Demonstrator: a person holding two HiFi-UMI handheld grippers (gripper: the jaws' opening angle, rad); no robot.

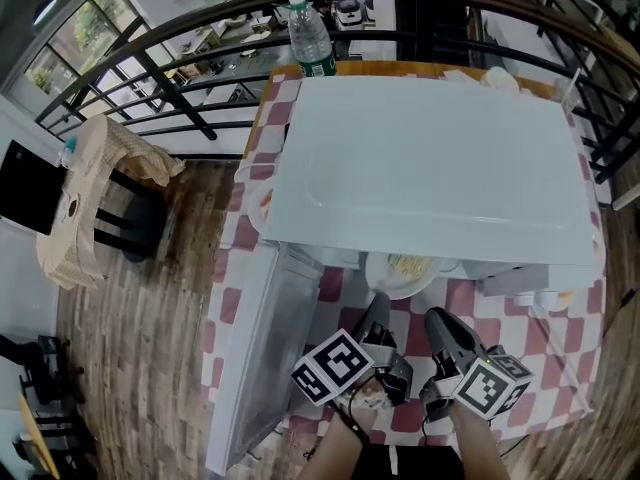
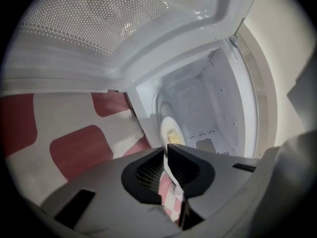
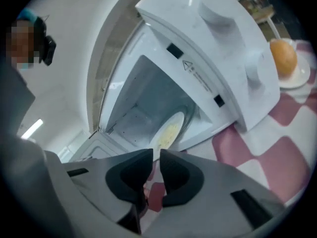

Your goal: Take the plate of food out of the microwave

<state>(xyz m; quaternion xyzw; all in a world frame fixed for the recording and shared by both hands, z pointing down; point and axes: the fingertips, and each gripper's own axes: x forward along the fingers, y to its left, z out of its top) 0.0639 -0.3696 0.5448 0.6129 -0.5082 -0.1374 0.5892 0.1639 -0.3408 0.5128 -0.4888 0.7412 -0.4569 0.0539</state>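
Head view, open microwave (image 1: 430, 158) on a checked table (image 1: 565, 333): the left hand-held gripper (image 2: 166, 146) is clamped on the white rim of the plate (image 1: 400, 268) of food, its jaws a narrow slit apart. The right hand-held gripper (image 3: 156, 152) has its jaws slightly apart and grips nothing, tips near the plate's front edge. The plate sits inside the cavity, mostly hidden from above by the microwave's top; the food is a pale yellow blur.

The tool (image 2: 167, 147) grips the near rim of a white plate (image 2: 172, 133) of pale food. The plate sits inside the open microwave (image 2: 198, 90). The dotted door (image 2: 99, 24) hangs above, and the red-and-white checked desk (image 2: 74, 152) lies at left.
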